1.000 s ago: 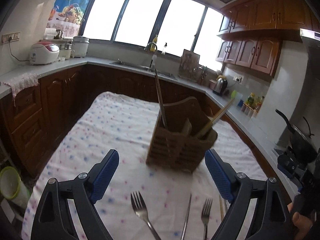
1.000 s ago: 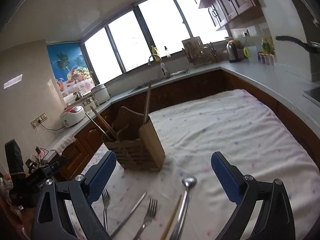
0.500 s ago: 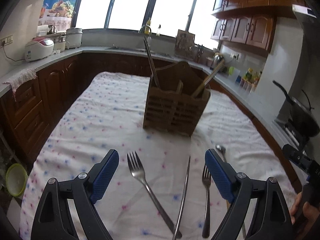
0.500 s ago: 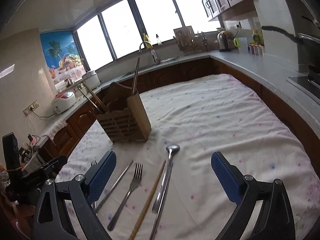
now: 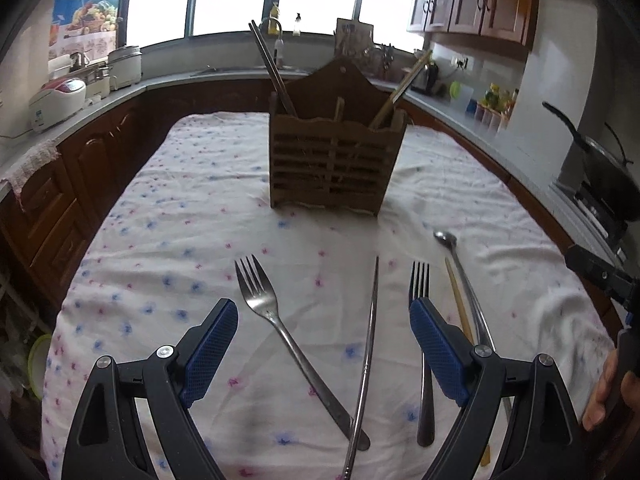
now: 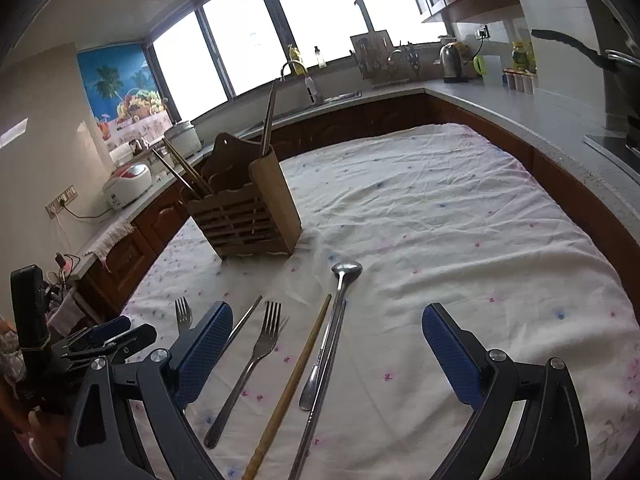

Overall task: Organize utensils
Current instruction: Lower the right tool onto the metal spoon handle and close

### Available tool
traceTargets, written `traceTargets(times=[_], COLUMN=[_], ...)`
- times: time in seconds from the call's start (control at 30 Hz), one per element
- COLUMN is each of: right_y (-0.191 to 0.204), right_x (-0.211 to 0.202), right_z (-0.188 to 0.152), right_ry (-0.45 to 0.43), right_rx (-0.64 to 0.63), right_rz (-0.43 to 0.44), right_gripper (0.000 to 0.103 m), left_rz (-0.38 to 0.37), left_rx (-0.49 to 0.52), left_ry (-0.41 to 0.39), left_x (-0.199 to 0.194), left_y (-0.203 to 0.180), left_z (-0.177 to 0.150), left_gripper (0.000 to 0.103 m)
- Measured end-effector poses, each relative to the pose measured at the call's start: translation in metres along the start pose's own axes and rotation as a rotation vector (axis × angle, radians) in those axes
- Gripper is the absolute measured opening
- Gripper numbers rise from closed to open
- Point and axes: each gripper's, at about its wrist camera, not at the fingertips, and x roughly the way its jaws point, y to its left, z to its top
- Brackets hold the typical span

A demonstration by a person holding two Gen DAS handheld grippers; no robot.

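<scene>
A wooden slatted utensil holder (image 5: pixel 334 164) stands mid-table with chopsticks sticking out; it also shows in the right wrist view (image 6: pixel 248 216). In front of it lie a fork (image 5: pixel 280 324), a metal chopstick (image 5: pixel 366 360), a second fork (image 5: pixel 422 344), a wooden chopstick (image 5: pixel 460 308) and a spoon (image 5: pixel 460 272). My left gripper (image 5: pixel 324 332) is open and empty above the left fork and metal chopstick. My right gripper (image 6: pixel 328 344) is open and empty above the spoon (image 6: pixel 332 312), the wooden chopstick (image 6: pixel 296 380) and a fork (image 6: pixel 256 356).
The table wears a white floral cloth (image 6: pixel 440 220). Wooden cabinets and a grey counter (image 6: pixel 540 116) ring it, with a rice cooker (image 5: pixel 60 100), a sink and a kettle (image 6: pixel 452 60). A pan (image 5: pixel 608 168) sits at right.
Both grippers have pulled back and tilted down toward the near table edge. The holder looks farther off and the loose utensils now lie between the fingers.
</scene>
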Motion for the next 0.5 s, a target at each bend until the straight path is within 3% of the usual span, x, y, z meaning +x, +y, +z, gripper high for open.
traceTargets(times=[0.5], right_y=[-0.012], right_x=[0.042], right_z=[0.008], right_ry=[0.089], right_rx=[0.064], right_rz=[0.026], right_gripper=[0.097], left_rz=[-0.049], left_rx=[0.081], left_ry=[0.151], left_x=[0.065], left_y=[-0.013], left_z=[0.011], left_gripper=[0.084])
